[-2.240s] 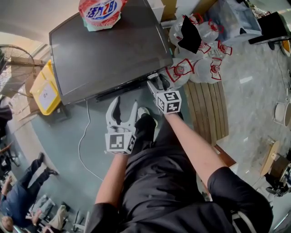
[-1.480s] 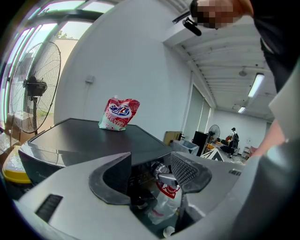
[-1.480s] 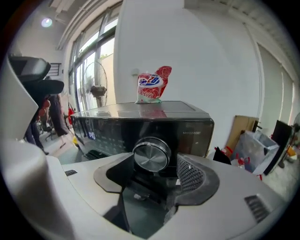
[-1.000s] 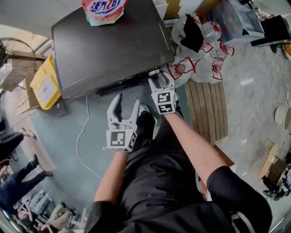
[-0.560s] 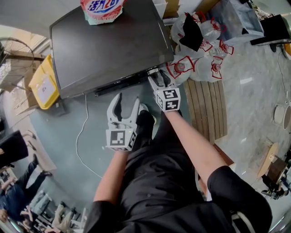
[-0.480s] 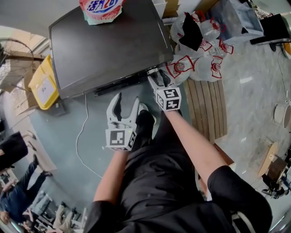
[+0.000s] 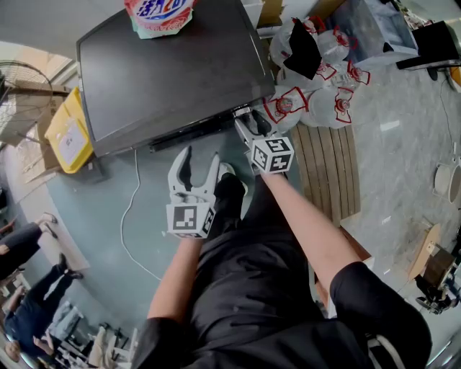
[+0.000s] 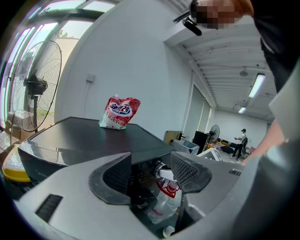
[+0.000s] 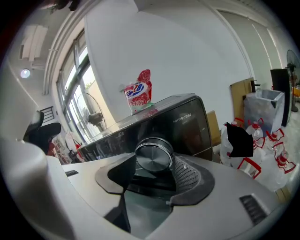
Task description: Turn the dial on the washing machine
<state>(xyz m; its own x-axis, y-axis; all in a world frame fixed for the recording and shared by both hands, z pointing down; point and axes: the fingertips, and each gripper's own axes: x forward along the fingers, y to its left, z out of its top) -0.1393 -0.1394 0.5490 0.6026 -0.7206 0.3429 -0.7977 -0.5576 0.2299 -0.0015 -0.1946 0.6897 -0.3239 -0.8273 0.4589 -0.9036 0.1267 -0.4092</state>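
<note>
The dark washing machine [image 7: 166, 72] stands in front of me, and its control panel [image 9: 187, 124] faces the right gripper view. My right gripper [image 7: 249, 124] is at the panel's right end. In the right gripper view it [image 9: 153, 174] is shut on the round silver dial [image 9: 153, 156], one jaw on each side. My left gripper [image 7: 199, 159] hangs open and empty over the floor, short of the machine's front. In the left gripper view it [image 8: 151, 172] points at the machine [image 8: 79, 136], where the dial [image 8: 161, 169] shows small beyond its jaws.
A red and white detergent bag [image 7: 158, 13] lies on the machine's lid. A yellow bin [image 7: 68, 137] stands to the left, with white bags of bottles [image 7: 310, 86] and a wooden slatted pallet [image 7: 328, 169] to the right. A cable [image 7: 133, 216] trails over the floor. People [image 7: 29, 317] stand at lower left.
The right gripper's marker cube has rolled at the dial, back and forth, and now tilts more to the right. The left gripper has stayed put. People at lower left have moved.
</note>
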